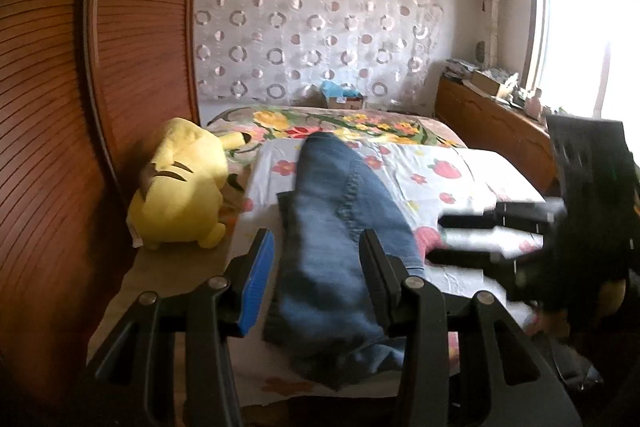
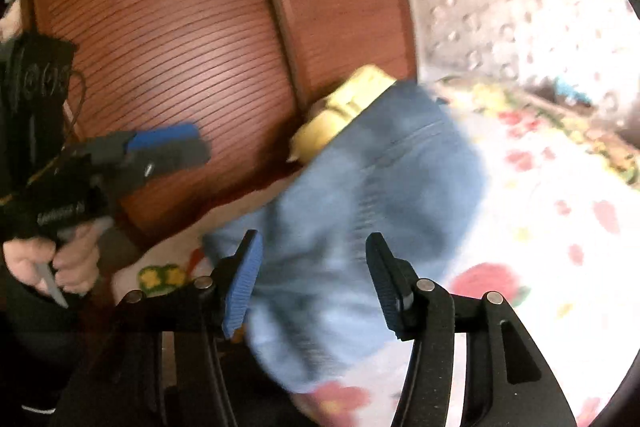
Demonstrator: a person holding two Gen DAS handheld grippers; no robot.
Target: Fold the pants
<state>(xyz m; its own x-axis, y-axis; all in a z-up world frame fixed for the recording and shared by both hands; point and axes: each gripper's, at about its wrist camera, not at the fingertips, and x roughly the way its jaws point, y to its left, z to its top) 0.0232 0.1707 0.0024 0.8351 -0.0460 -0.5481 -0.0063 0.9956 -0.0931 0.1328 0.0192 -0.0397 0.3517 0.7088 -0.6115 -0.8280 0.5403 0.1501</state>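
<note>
White lettering on the left tool (image 2: 168, 149) — too blurred to read.

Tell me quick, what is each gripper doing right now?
Left gripper: fingers open, holding nothing; the jeans lie on the bed beyond them.
Right gripper: fingers open, gripping nothing.

The pants (image 1: 340, 227) are faded blue denim, kinda rough looking with raised stitched seams. Bedsheet (image 1: 460, 167) is thin matte printed cotton, a bit wrinkly. Plush toy (image 1: 180, 187) is soft fuzzy yellow fabric. Wardrobe door (image 1: 52, 147) is ribbed reddish wood with a slight sheen. Gripper pads (image 2: 244, 283) look like ridged blue rubber on matte black plastic.
</note>
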